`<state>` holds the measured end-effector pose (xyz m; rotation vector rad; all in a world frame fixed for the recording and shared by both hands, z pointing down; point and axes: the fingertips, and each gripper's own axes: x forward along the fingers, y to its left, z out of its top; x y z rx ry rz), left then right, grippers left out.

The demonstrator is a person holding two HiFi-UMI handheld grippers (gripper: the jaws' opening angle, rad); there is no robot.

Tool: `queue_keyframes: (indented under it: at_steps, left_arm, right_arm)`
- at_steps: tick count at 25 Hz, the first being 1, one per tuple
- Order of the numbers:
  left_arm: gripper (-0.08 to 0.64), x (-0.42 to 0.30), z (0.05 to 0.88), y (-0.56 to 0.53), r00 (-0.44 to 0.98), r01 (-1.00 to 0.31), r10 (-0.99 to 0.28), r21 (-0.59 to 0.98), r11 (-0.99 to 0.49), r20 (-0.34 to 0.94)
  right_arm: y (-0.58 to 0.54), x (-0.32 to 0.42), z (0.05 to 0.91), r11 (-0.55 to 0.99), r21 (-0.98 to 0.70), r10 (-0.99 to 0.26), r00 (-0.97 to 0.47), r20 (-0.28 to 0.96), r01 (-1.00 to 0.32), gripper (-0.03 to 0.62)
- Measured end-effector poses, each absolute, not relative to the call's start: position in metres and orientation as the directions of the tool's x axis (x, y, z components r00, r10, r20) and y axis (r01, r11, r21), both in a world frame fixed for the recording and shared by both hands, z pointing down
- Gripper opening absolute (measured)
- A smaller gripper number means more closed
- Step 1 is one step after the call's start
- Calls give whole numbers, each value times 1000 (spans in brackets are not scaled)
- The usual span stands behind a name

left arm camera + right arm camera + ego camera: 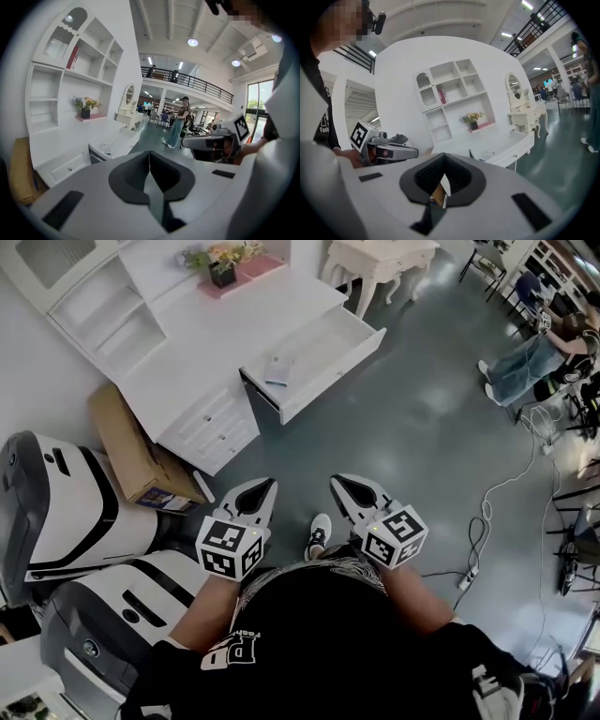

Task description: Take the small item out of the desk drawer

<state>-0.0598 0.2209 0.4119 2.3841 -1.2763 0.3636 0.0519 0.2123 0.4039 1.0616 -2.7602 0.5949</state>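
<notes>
The white desk (202,329) stands ahead of me with its drawer (339,364) pulled open over the grey floor. A small pale flat item (279,369) lies at the drawer's left end. Both grippers are held side by side in front of my body, well short of the desk and pointing toward it. My left gripper (266,487) is shut with nothing in it, its jaws meeting in its own view (149,155). The right gripper (339,482) also looks shut and empty (443,157). The drawer (117,143) shows to the left in the left gripper view.
A cardboard box (131,451) leans by the desk's drawer cabinet (211,427). Two white machines (66,512) stand at my left. A flower pot (223,270) sits on the desk. A power strip and cable (473,563) lie on the floor at right, and a person (525,367) stands far right.
</notes>
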Motion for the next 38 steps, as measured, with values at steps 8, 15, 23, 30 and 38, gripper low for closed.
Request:
queue_keyframes:
  at_steps: [8,15,23,30,38]
  left_arm:
    - [15,-38,409,162,515,-855,-741,203,-476,432]
    - [15,-17,399,122,488,-871,-762,178,-458,426]
    - [15,-23,397,102,439,-898,-782,187,-398,442]
    - [15,-30,415,91,428,-904,-774,209,-374,467]
    - [15,-31,402,40,446,-895,-793,193,-402,414]
  right_arm:
    - [151,79,402,690,-331,-599,-765,238,-643,8]
    - [110,103,394,721,-329,-574,-792,211,-610,9]
    - [91,109,408,724,-370,-540,-812,223,-583,8]
    - [77,104,413,733,-362,-524,-817,240,-576,8]
    - [46,108,419,699,-356,-563,-784,262,-620,9]
